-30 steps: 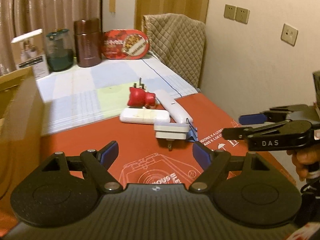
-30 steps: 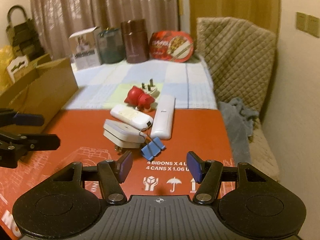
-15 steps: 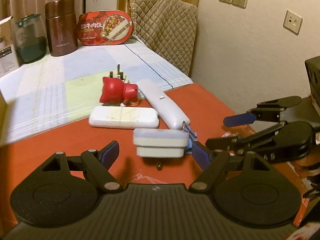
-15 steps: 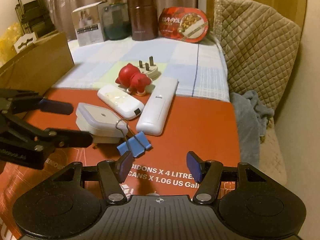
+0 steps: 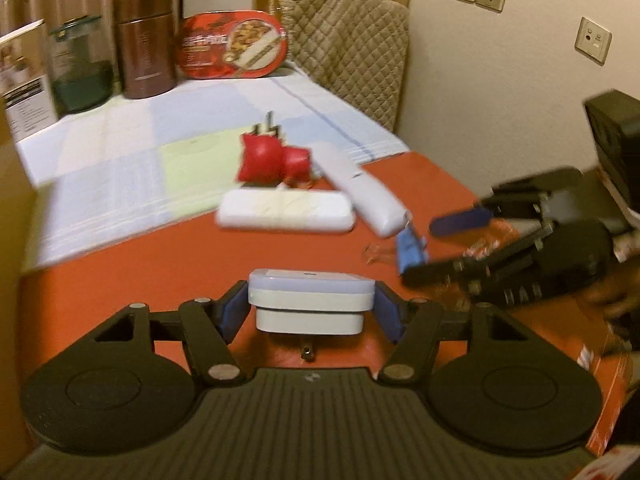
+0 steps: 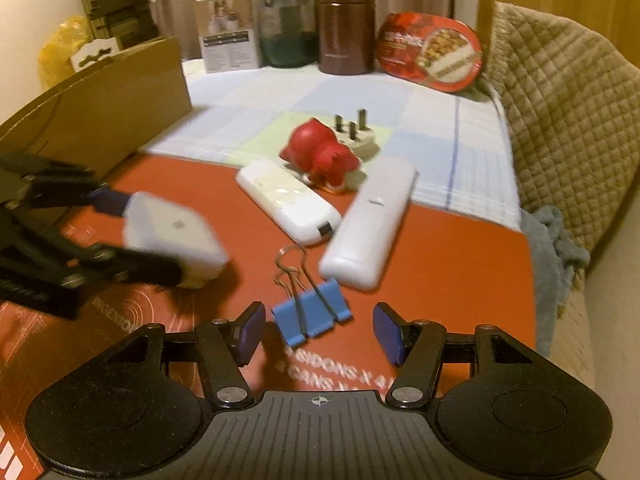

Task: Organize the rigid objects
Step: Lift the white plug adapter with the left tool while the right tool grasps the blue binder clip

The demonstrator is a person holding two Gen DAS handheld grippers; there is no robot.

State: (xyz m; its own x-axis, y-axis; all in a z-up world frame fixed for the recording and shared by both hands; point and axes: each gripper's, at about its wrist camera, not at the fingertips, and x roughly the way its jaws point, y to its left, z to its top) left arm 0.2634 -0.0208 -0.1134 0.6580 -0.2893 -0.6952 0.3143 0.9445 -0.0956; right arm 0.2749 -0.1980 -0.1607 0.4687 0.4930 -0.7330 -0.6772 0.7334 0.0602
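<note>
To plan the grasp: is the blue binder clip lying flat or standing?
Lying flat: the blue binder clip rests on the red surface, wire handles stretched out.

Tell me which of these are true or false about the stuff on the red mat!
1. The left gripper has the white adapter between its pads. True.
2. The blue binder clip is squeezed in the right gripper. False: that gripper is open, with the clip lying on the mat just ahead of its pads.
3. The red animal toy sits beside a white three-pin plug. True.
4. The brown canister lies tipped over. False: it stands upright.
</note>
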